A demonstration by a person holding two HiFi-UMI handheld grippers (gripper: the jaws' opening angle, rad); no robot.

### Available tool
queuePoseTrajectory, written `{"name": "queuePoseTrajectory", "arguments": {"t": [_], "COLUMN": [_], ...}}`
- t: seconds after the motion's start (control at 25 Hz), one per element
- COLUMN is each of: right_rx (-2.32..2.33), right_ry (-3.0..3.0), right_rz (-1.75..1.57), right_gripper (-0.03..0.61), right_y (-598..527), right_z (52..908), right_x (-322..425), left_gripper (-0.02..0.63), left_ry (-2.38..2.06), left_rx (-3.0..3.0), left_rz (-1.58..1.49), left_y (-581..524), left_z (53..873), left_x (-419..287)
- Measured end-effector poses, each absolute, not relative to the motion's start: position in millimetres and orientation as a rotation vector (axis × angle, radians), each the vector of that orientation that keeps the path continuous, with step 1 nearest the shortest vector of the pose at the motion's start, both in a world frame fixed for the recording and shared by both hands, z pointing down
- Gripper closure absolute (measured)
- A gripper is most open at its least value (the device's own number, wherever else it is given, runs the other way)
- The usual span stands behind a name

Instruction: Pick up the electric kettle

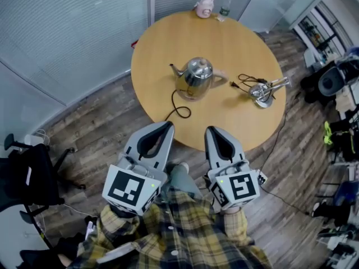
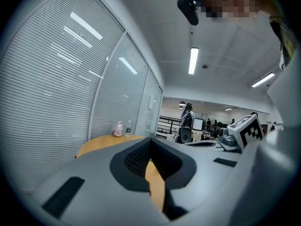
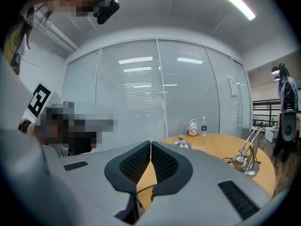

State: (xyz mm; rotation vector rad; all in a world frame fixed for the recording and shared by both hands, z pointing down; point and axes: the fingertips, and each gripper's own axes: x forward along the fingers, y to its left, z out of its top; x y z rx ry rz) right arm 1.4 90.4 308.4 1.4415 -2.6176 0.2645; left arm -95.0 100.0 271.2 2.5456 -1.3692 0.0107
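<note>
Two closed, empty tongs, left tongs (image 1: 168, 125) and right tongs (image 1: 211, 129), hover short of the electric kettle (image 1: 194, 77), seemingly the approach step; next, one must open around it.

Bright, even illumination comes from ceiling strip lights (image 2: 193, 60), while both gripper views show strong fisheye curvature, dark vignetted corners and soft-focus near foreground surfaces.

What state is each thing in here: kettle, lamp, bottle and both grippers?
electric kettle: upright on the table, lid on, cord lying loose, untouched.
desk lamp: standing on its base, arm tilted.
water bottle: upright, capped, at the far edge.
left gripper: fingers together, empty, short of the kettle.
right gripper: fingers together, empty, short of the kettle.
</note>
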Motion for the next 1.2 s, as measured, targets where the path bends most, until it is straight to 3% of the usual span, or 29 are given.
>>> {"name": "queuePoseTrajectory", "arguments": {"t": [1.2], "right_rx": [1.51], "right_ry": [-2.567], "right_rz": [0.255], "right_gripper": [0.546], "right_y": [-101.8], "right_z": [312.6], "right_x": [66.5], "left_gripper": [0.611], "left_ry": [-1.324], "left_rx": [2.605], "left_rz": [0.036], "left_y": [-98.7], "left_z": [270.4], "left_x": [-33.9]}}
